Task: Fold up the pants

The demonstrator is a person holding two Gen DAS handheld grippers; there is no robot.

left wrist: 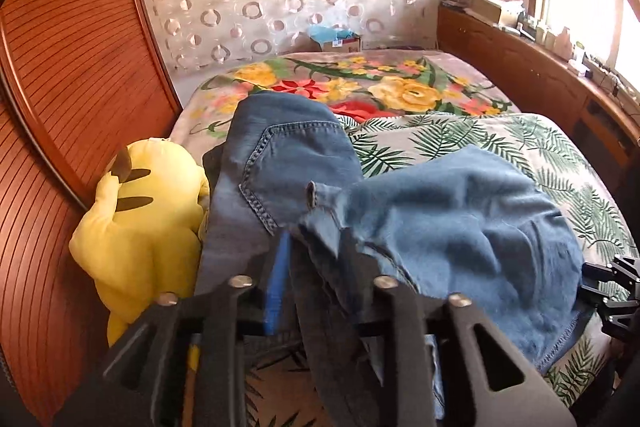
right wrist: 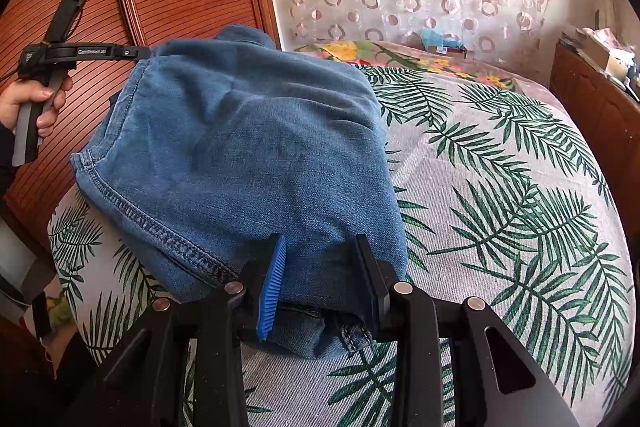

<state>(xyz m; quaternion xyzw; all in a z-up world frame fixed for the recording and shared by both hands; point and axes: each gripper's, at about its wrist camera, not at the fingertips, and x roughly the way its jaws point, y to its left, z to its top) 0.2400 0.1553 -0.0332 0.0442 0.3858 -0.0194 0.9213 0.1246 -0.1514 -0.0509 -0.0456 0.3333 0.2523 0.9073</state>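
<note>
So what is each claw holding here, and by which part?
Both hold the denim pants: the right claw pinches a bunched corner near the hem, the left claw grips a fold by the waistband button.

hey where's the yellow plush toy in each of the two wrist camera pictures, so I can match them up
Left wrist view: the yellow plush toy sits at lower left, between the wooden slatted panel and the blue jeans.
Right wrist view: not clearly in it; the jeans cover that side.
Shared landmark: the blue box by the circle-patterned curtain, seen in both.
</note>
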